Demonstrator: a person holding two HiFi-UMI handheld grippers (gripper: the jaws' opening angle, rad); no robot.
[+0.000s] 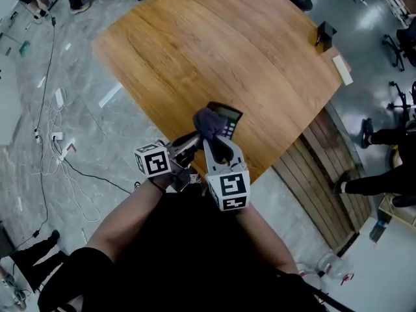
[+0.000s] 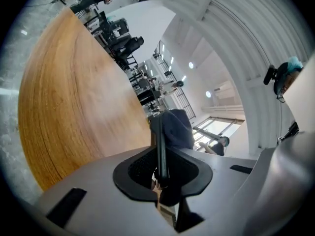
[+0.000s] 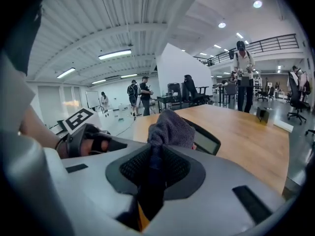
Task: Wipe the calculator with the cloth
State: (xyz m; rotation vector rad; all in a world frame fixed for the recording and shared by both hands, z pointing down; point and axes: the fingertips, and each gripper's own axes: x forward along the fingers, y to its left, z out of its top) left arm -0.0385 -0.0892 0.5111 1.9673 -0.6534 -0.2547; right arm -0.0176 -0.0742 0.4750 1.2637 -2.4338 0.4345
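Above the near edge of the wooden table (image 1: 195,44), both grippers meet in the air. My left gripper (image 1: 194,142) is shut on the black calculator (image 1: 229,117), which shows edge-on between its jaws in the left gripper view (image 2: 161,146). My right gripper (image 1: 214,142) is shut on a bunched grey-purple cloth (image 1: 207,121). The cloth (image 3: 170,127) rests against the calculator's face, whose screen (image 3: 205,140) shows just behind it. In the left gripper view the cloth (image 2: 178,127) bulges beside the calculator's far end.
A small black box (image 1: 325,32) and a white block (image 1: 342,69) sit at the table's far right corner. Cables (image 1: 55,135) trail over the floor at the left. A slatted wooden bench (image 1: 325,174) lies to the right. People stand beyond the table (image 3: 242,68).
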